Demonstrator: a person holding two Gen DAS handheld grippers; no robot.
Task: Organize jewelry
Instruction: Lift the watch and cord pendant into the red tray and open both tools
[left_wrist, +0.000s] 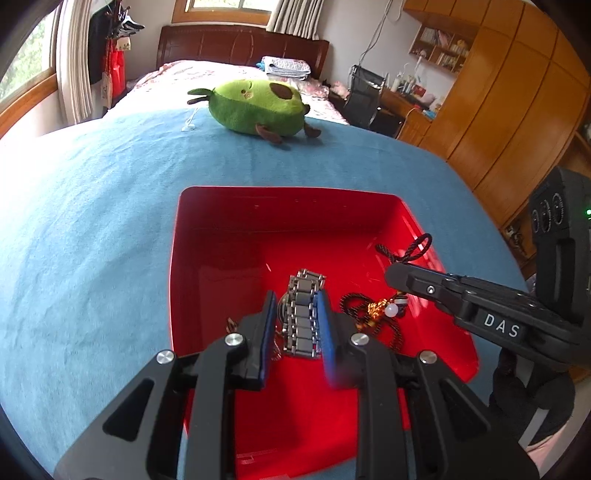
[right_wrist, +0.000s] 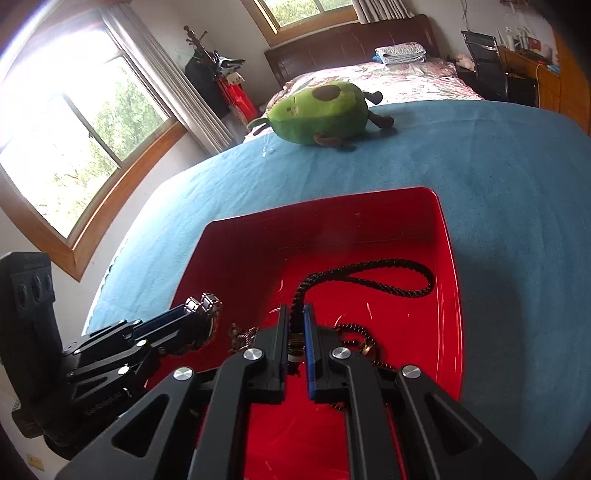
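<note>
A red tray (left_wrist: 288, 206) lies on the blue bedspread; it also shows in the right wrist view (right_wrist: 448, 258). My left gripper (left_wrist: 297, 301) is shut on a silver metal watch band (left_wrist: 301, 314), inside the tray. It shows from the side in the right wrist view (right_wrist: 199, 308), with the watch band (right_wrist: 207, 301) at its tips. My right gripper (right_wrist: 295, 314) is shut on a black braided cord necklace (right_wrist: 369, 271) with gold and white beads (left_wrist: 384, 308). The right gripper (left_wrist: 397, 275) reaches in from the right in the left wrist view.
A green avocado plush toy (left_wrist: 258, 105) lies at the far edge of the blue bedspread (left_wrist: 92, 221). A small clear object (left_wrist: 188, 127) lies left of it. Another thin chain (right_wrist: 242, 338) lies on the tray floor between the grippers. Wooden wardrobes (left_wrist: 517, 92) stand at right.
</note>
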